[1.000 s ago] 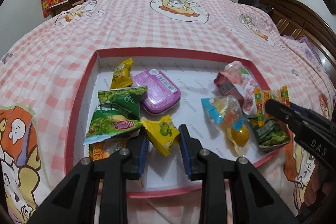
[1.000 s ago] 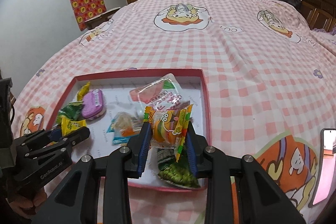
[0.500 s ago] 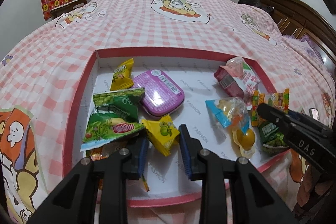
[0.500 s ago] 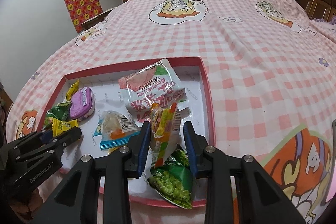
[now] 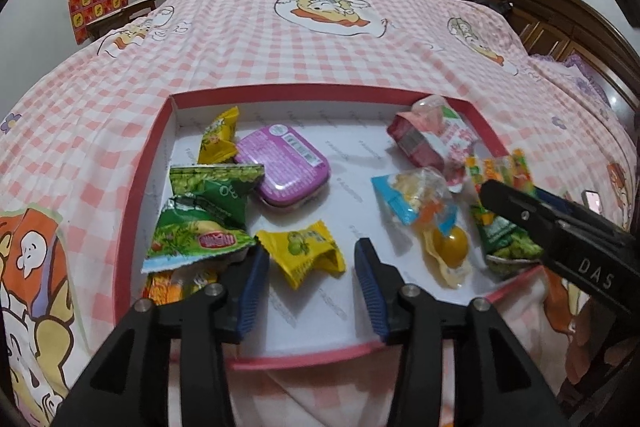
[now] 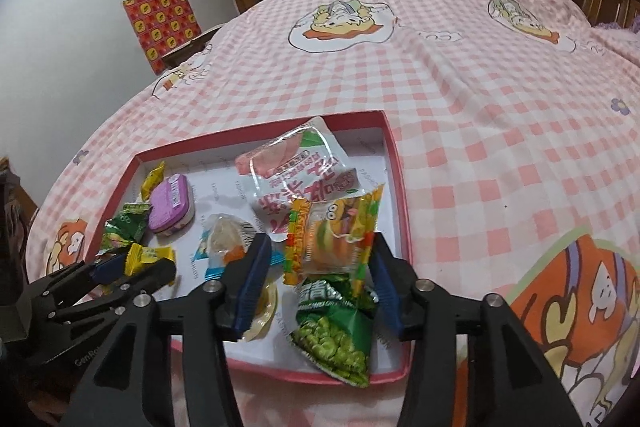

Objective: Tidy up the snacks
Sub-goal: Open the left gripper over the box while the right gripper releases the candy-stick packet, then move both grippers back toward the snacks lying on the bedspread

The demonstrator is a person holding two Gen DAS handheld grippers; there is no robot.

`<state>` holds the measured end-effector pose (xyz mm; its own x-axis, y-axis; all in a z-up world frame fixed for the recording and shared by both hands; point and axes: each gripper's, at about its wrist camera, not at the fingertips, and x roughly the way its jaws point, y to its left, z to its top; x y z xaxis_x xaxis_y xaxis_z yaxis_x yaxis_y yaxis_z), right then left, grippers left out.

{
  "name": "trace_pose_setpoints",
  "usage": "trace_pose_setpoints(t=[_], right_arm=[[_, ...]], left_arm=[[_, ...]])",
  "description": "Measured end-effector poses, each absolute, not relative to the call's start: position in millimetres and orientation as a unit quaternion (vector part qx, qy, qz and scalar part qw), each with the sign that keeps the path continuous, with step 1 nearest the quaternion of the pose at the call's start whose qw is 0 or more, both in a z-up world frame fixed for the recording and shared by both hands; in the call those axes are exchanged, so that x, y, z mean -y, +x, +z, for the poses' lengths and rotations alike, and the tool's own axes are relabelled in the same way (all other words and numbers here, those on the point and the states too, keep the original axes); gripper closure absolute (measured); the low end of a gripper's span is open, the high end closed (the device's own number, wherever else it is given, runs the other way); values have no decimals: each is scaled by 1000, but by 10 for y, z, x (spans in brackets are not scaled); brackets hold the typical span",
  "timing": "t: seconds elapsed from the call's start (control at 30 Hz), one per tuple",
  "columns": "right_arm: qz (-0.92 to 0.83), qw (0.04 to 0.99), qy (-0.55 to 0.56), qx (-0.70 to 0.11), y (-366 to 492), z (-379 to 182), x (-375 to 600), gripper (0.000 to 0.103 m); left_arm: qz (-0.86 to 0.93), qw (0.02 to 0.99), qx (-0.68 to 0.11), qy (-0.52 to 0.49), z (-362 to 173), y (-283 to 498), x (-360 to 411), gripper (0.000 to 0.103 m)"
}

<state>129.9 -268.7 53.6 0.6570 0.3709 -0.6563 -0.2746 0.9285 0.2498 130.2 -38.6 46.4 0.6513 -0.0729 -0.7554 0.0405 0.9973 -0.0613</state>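
A red-rimmed shallow box [image 5: 132,195] [image 6: 394,163] lies on the bed and holds several snacks. My left gripper [image 5: 310,275] is open over its near edge, with a yellow candy packet [image 5: 302,253] lying between the fingers. Green packets [image 5: 200,219] and a purple tin [image 5: 284,163] sit at the left. My right gripper [image 6: 318,275] is open, and a burger-print gummy packet [image 6: 334,235] rests between its fingers on a green pea packet [image 6: 334,331]. A pink-and-white packet [image 6: 298,179] lies behind it.
A clear blue-edged packet [image 5: 416,197] and a yellow jelly cup [image 5: 450,247] lie in the box's middle right. The pink checked bedspread [image 5: 320,39] spreads all around. A wooden headboard [image 5: 560,15] stands at the right, wardrobes at the back.
My right gripper has opened and let the burger-print packet down onto the green pea packet. The left gripper has also widened around the yellow candy.
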Motion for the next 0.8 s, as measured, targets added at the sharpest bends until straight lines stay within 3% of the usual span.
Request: trace_pose_setpoints(t=[0.2, 0.8], right_arm=[[183, 913, 67, -358, 1171, 669, 2729, 46], [210, 910, 65, -353, 560, 825, 2733, 46]], left_arm=[[-33, 913, -405, -20, 611, 1150, 391, 46], [-47, 911, -409, -37, 811, 627, 277, 45]])
